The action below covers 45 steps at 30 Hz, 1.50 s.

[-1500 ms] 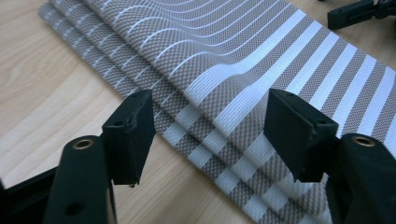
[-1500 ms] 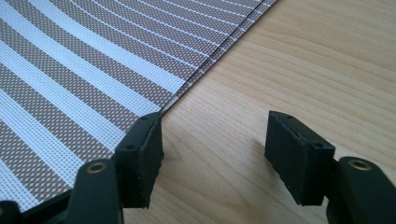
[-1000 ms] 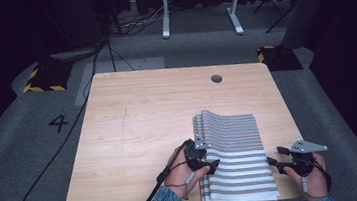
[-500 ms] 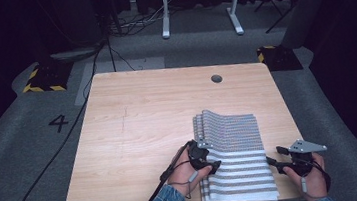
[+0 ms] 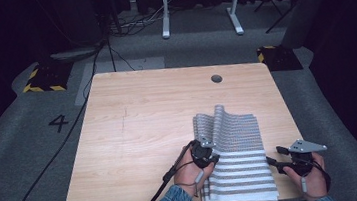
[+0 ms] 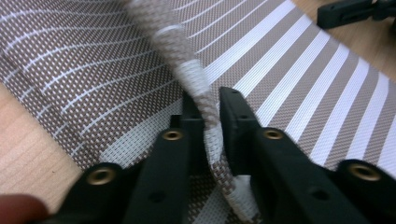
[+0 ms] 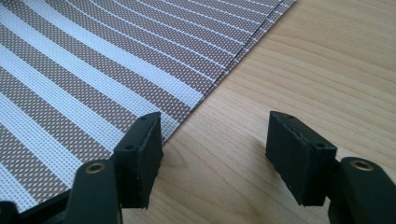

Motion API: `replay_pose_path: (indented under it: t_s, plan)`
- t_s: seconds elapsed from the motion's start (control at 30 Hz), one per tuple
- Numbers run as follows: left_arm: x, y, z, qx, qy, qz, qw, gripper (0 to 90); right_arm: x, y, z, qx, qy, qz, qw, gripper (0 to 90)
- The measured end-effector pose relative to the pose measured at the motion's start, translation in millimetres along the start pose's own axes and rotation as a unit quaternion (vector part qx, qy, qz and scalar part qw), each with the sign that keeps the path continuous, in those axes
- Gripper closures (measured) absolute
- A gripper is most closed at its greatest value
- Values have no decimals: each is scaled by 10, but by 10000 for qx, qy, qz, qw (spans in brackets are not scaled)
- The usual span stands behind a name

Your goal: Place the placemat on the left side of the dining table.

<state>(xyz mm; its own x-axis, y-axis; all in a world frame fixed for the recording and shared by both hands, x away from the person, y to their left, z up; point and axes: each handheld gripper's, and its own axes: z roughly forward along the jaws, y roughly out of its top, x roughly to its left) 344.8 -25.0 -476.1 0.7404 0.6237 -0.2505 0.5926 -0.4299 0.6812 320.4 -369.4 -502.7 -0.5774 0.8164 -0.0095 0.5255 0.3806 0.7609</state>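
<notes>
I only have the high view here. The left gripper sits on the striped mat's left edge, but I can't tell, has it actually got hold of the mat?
Observer: Yes. In the left gripper view, the left gripper is shut on a raised fold of the striped mat, pinched between both jaws.
Operator: And the right gripper, is it holding anything?
Observer: No. In the right gripper view, the right gripper is open, with bare table between its jaws.
Operator: How near is it to the mat?
Observer: One jaw sits right at the mat's edge; the other is over bare wood.
</notes>
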Motion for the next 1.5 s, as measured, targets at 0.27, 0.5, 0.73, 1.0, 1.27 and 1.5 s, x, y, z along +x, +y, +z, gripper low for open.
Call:
replay_pose_path:
  t_s: [0.27, 0.5, 0.73, 1.0, 1.27, 1.5]
  plan:
    - [-73, 75, -345, -508, 215, 225, 9982, 885, -11, 5, 6, 9, 43, -21, 10000, 358]
    - [-36, 73, -663, -708, 470, 534, 9950, 885, -13, 9, 13, -7, 50, -12, 10000, 357]
    - [32, 27, -946, -841, 560, 671, 9926, 886, -15, 28, 36, -5, 26, -13, 10000, 350]
    - [117, -45, -1223, -862, 543, 708, 9923, 886, -14, 28, 36, -5, 25, -10, 10000, 350]
    - [335, -151, -1470, -712, 701, 667, 9928, 885, -14, 29, 35, -2, 28, -4, 10000, 350]
    - [471, -217, -1664, -765, 695, 852, 9910, 885, -13, 29, 35, -3, 28, -2, 10000, 350]
